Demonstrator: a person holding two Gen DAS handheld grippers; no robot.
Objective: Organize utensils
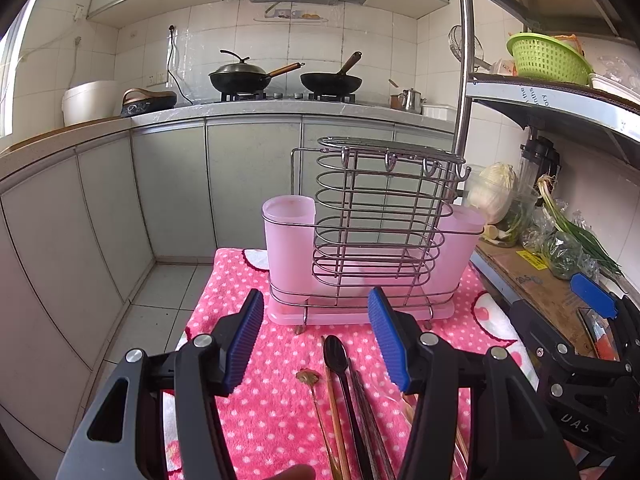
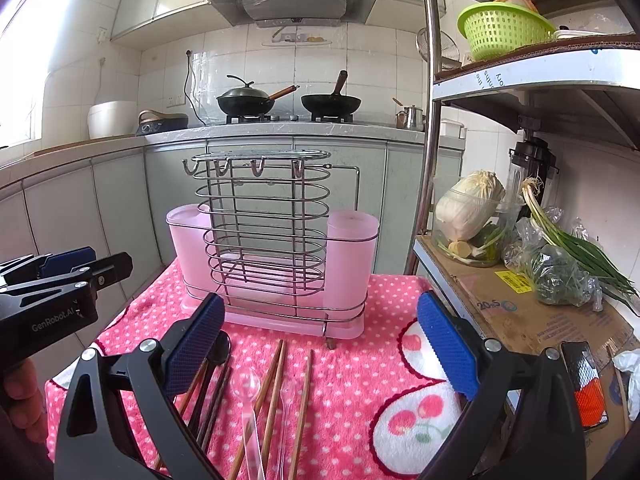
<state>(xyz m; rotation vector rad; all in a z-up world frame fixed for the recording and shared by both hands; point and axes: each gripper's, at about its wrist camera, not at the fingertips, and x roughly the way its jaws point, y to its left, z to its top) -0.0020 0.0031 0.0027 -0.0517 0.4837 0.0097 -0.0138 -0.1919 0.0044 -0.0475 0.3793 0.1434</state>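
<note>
A wire utensil rack [image 1: 372, 220] with pink plastic cups [image 1: 290, 236] at each end stands on a pink polka-dot towel [image 1: 276, 400]. It also shows in the right wrist view [image 2: 264, 236]. A black spoon [image 1: 338, 360], dark chopsticks [image 1: 368, 420] and wooden chopsticks [image 1: 334, 408] lie in front of it. In the right wrist view, wooden chopsticks [image 2: 276, 392] and a clear spoon [image 2: 248, 396] lie on the towel [image 2: 360, 380]. My left gripper [image 1: 316, 340] is open above the black spoon. My right gripper [image 2: 320, 344] is open above the chopsticks. Both are empty.
A metal shelf unit [image 2: 432, 128] stands to the right with cabbage [image 2: 468, 208], green onions [image 2: 576, 248] and a green basket [image 2: 504, 32]. Behind are grey cabinets [image 1: 172, 192], two woks [image 1: 240, 78] on a stove and a kettle [image 1: 412, 100]. The floor lies to the towel's left.
</note>
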